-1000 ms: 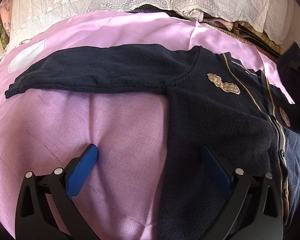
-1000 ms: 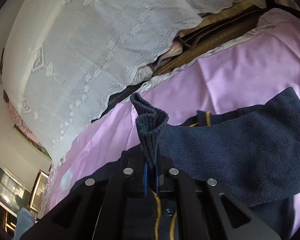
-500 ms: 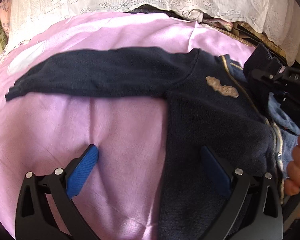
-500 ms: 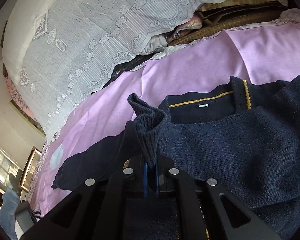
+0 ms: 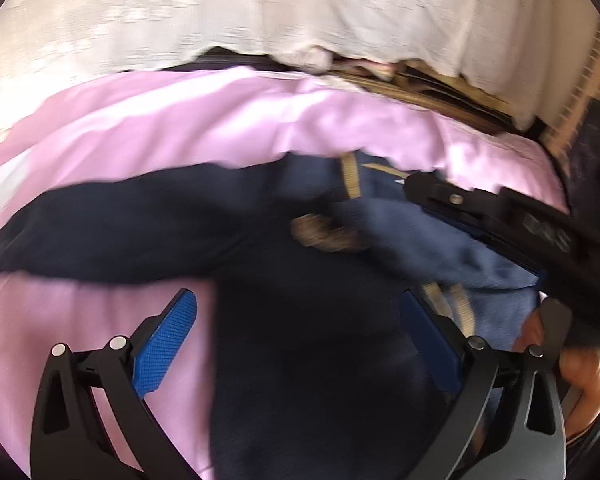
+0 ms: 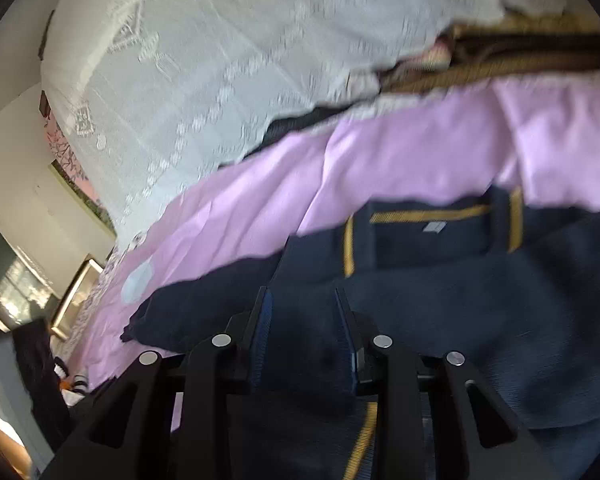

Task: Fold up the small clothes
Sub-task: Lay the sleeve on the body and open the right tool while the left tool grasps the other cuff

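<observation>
Through my left wrist view, my left gripper [image 5: 296, 344] hung wide apart and empty over the navy cardigan [image 5: 300, 320] on the pink sheet [image 5: 180, 128], one sleeve [image 5: 120, 224] unfolded. Through my right, my right gripper [image 6: 304, 336] had just been opening, nothing between its pads; I judged the far sleeve came next.

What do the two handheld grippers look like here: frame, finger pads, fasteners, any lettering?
Both are matte black plastic frames with triangular cut-outs and round silver fasteners. The left gripper has two fingers lined with textured blue pads. The right gripper has narrower blue pads seen edge-on; in the left wrist view its black body carries pale lettering too blurred to read. No cables or sleeves show.
</observation>
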`<state>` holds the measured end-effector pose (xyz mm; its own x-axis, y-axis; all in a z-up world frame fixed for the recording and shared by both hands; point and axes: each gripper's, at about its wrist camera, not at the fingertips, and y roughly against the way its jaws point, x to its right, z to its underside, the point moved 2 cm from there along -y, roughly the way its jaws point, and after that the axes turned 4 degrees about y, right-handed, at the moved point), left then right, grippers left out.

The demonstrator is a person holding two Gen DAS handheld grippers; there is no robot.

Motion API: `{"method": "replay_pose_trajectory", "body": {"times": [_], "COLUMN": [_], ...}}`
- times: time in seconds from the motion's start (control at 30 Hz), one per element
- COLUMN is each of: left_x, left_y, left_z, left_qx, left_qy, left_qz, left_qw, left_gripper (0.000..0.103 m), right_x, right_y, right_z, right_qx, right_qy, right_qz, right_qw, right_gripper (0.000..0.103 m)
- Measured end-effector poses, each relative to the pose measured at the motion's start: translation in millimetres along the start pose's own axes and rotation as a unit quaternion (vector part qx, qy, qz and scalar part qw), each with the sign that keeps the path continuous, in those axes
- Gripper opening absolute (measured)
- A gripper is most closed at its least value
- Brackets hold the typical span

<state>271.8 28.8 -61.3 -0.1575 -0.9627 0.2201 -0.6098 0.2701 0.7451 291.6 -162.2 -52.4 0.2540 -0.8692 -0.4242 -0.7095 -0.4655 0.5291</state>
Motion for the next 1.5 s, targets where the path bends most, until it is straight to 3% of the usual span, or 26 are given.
{"method": "replay_pose_trajectory", "body": {"times": [0.13, 0.23, 0.33, 0.4, 0.47, 0.53, 0.57, 0.63, 0.7, 0.8, 0.93, 1.07, 1.13, 1.17, 1.2, 1.23, 1.3, 1.4, 1.5], "left_x": [20.4, 17.6, 7.5, 4.6, 0.9, -3.4, -6.8, -14.6, -15.2, -14.0, -26.0, -38.3, -41.6, -44.3, -49.7, -53.9, -69.6, -110.2, -166.7], "left_y": [-33.9, -71.1, -78.7, -74.1, -69.7, -65.4, -60.1, -49.1, -48.3, -69.4, -77.7, -69.8, -51.7, -41.6, -27.1, -21.3, -3.3, 13.1, 32.5], "left_z": [-23.3, -26.7, -29.1, -31.3, -31.7, -36.1, -39.8, -45.5, -46.3, -31.3, -23.2, -20.9, -18.0, -16.5, -14.5, -14.3, -11.4, -5.8, 6.9], "left_qx": [-0.048, -0.099, -0.076, -0.058, -0.048, -0.032, -0.019, -0.002, 0.006, -0.008, -0.004, -0.006, 0.009, 0.022, 0.040, 0.049, 0.066, 0.060, 0.065], "left_qy": [0.005, 0.057, 0.105, 0.117, 0.115, 0.105, 0.102, 0.113, 0.101, 0.068, 0.085, 0.114, 0.112, 0.109, 0.106, 0.103, 0.096, 0.116, 0.184], "left_qz": [0.034, 0.061, 0.075, 0.071, 0.059, 0.042, 0.053, 0.091, 0.077, 0.022, 0.035, 0.055, 0.060, 0.060, 0.042, 0.027, -0.002, -0.029, -0.049], "left_qw": [0.9983, 0.9916, 0.9888, 0.9889, 0.9904, 0.9931, 0.9931, 0.9894, 0.9918, 0.9974, 0.9957, 0.9919, 0.9919, 0.9920, 0.9927, 0.9931, 0.9932, 0.9909, 0.9795], "left_gripper": [0.099, 0.099, 0.095, 0.070, 0.054, 0.028, 0.009, 0.009, 0.009, 0.010, 0.013, 0.016, 0.046, 0.071, 0.086, 0.090, 0.091, 0.091, 0.091], "right_x": [38.5, 73.5, 105.7, 124.4, 137.1, 141.9, 142.9, 142.4, 139.7, 144.4, 159.8, 153.1, 140.1, 135.6, 131.7, 131.8, 136.3, 126.9, 122.1], "right_y": [47.6, 72.2, 81.4, 81.5, 81.1, 81.0, 82.1, 87.6, 88.4, 79.7, 51.2, 62.7, 71.2, 70.4, 66.3, 56.0, 38.9, 42.2, 61.4], "right_z": [-7.8, -3.2, 7.1, 10.0, 7.3, 7.4, 6.4, 4.9, 5.6, 13.3, 29.6, 28.1, 23.1, 21.6, 20.8, 24.6, 31.9, 30.3, 29.2], "right_qx": [0.051, 0.074, 0.077, 0.071, 0.072, 0.072, 0.073, 0.080, 0.076, 0.050, -0.014, 0.016, 0.039, 0.037, 0.027, 0.002, -0.030, -0.016, 0.030], "right_qy": [-0.023, -0.039, -0.053, -0.073, -0.090, -0.097, -0.100, -0.103, -0.096, -0.101, -0.107, -0.104, -0.079, -0.068, -0.060, -0.058, -0.052, -0.028, -0.038], "right_qz": [0.031, 0.061, 0.085, 0.093, 0.093, 0.092, 0.094, 0.092, 0.102, 0.119, 0.140, 0.145, 0.147, 0.143, 0.135, 0.130, 0.132, 0.148, 0.148], "right_qw": [0.998, 0.995, 0.992, 0.990, 0.989, 0.988, 0.988, 0.987, 0.987, 0.987, 0.984, 0.984, 0.985, 0.987, 0.989, 0.990, 0.989, 0.989, 0.988], "right_gripper": [0.033, 0.035, 0.035, 0.035, 0.033, 0.032, 0.032, 0.033, 0.034, 0.033, 0.031, 0.033, 0.034, 0.039, 0.044, 0.054, 0.057, 0.058, 0.058]}}
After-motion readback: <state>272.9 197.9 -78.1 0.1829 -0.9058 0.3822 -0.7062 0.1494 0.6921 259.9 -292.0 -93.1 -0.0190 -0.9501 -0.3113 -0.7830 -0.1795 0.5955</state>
